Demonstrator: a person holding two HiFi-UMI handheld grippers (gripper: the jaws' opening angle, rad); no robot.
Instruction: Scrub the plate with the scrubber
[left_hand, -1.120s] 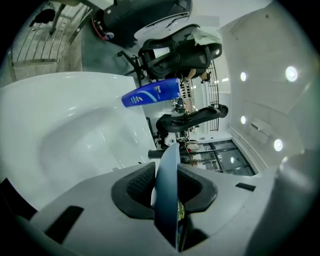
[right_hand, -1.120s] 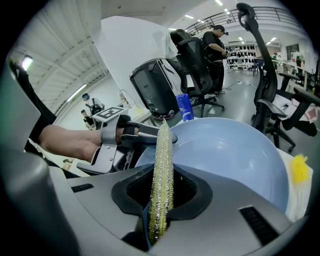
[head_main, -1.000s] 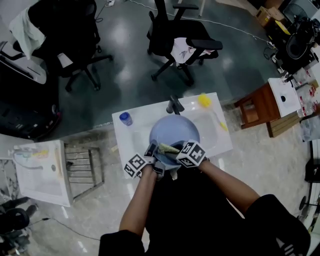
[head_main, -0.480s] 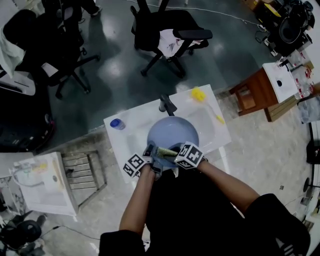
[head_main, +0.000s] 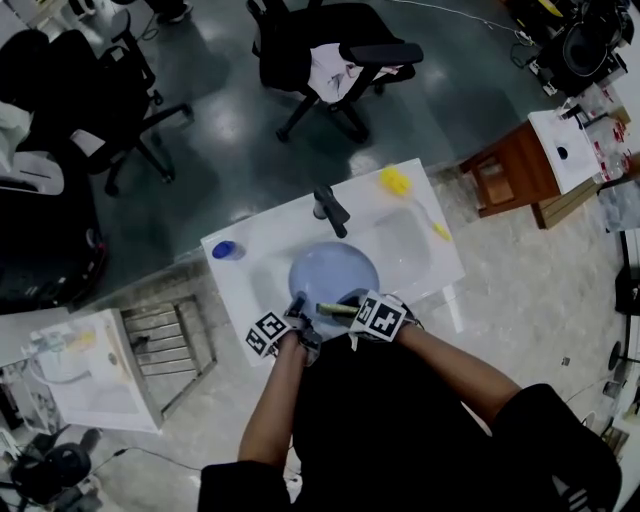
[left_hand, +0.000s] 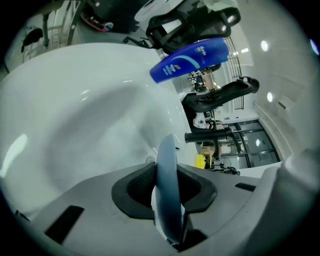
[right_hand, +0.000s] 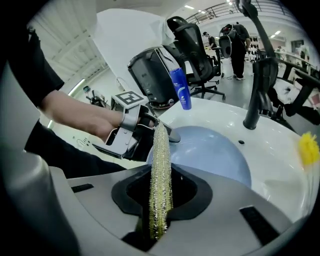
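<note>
A pale blue plate (head_main: 330, 270) lies in the white sink (head_main: 420, 240). My left gripper (head_main: 298, 305) grips its near-left rim; in the left gripper view the plate's edge (left_hand: 166, 165) stands between the pads, which touch it while the jaws are opening. My right gripper (head_main: 345, 305) is shut on a flat yellow-green scrubber (right_hand: 161, 170), which pokes out over the plate's near edge (right_hand: 215, 155), just beside the left gripper (right_hand: 150, 125). The scrubber (head_main: 335, 309) shows as a thin strip between the two marker cubes.
A dark faucet (head_main: 330, 208) stands behind the plate. A blue bottle (head_main: 225, 249) sits on the sink's left corner and a yellow brush (head_main: 394, 181) on its far right. Office chairs (head_main: 320, 50) and a wooden stool (head_main: 510, 180) stand beyond.
The plate has sunk lower into the sink and lies flatter. Both grippers have drawn back to its near rim, and the scrubber has slid from the plate's face to its edge.
</note>
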